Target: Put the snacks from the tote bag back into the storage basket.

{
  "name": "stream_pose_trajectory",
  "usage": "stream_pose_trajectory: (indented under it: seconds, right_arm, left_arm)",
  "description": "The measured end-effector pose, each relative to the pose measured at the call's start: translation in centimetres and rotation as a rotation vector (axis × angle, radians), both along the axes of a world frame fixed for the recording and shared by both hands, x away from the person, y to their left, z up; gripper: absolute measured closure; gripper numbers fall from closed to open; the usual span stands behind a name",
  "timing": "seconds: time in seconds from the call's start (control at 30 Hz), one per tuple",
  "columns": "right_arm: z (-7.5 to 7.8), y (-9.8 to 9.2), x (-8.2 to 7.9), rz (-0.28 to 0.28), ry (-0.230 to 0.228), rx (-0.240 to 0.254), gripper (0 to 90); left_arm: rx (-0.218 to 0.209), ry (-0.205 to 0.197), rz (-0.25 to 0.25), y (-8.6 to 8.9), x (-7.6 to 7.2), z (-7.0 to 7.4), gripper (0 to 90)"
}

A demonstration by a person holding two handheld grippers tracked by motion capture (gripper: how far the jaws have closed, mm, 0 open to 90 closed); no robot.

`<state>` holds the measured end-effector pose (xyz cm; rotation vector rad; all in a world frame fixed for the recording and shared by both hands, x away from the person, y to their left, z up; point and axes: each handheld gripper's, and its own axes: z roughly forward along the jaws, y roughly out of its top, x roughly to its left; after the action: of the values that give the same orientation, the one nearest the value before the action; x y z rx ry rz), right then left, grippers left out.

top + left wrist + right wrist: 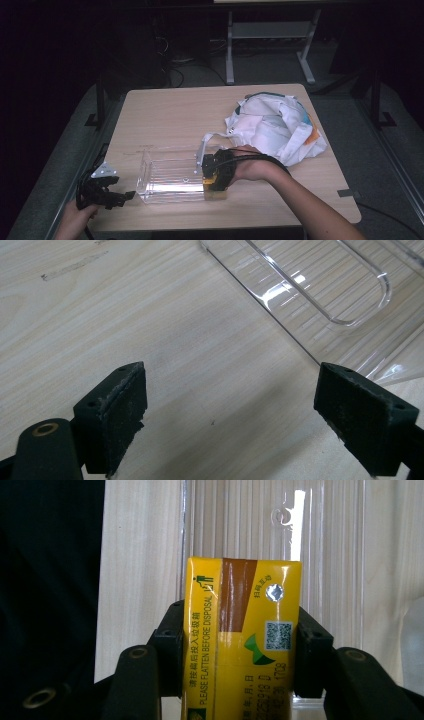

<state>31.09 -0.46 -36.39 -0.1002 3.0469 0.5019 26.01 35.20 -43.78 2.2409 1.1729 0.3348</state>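
Right gripper (242,645) jaws clamped on the yellow drink carton (243,640), clear plastic bin (272,525) just ahead of the jaws, left gripper (230,420) jaws wide apart on nothing; I'd keep the carton square and release low inside the bin.

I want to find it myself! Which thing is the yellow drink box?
Look at the wooden table, then the clear plastic bin near its front edge. At the bin's right end, the right gripper clamps the yellow carton, the only bright yellow thing, with a brown stripe.
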Motion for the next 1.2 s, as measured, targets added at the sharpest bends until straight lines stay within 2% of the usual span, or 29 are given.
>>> stream_pose_trajectory:
  seconds: [0.17, 0.27, 0.43, 0.7, 0.9, 1.2]
  right_arm:
    - [0.3, -0.2, -0.1, -0.008, 0.011, 0.021, 49.8]
    - [0.8, -0.6, 0.0, -0.023, 0.018, 0.054, 42.3]
    - [1.7, -1.6, 0.0, -0.082, 0.018, 0.109, 35.7]
    - [2.5, -3.7, 0.2, -0.153, 0.017, 0.181, 33.0]
    - [3.4, -5.6, 0.7, -0.214, 0.015, 0.255, 32.5]
    - [3.8, -8.7, 1.3, -0.322, -0.003, 0.303, 30.8]
  left_arm:
    - [0.006, -0.004, -0.009, 0.0, 0.0, 0.0, 13.7]
    - [0.007, -0.002, -0.008, 0.0, 0.0, 0.0, 13.7]
    - [0.007, -0.001, -0.008, -0.1, 0.0, 0.0, 13.7]
    - [0.014, 0.003, -0.014, -0.1, 0.1, 0.0, 13.7]
    - [0.016, 0.006, -0.015, -0.1, 0.1, 0.0, 13.7]
    - [0.018, 0.003, -0.017, -0.2, 0.1, -0.2, 13.7]
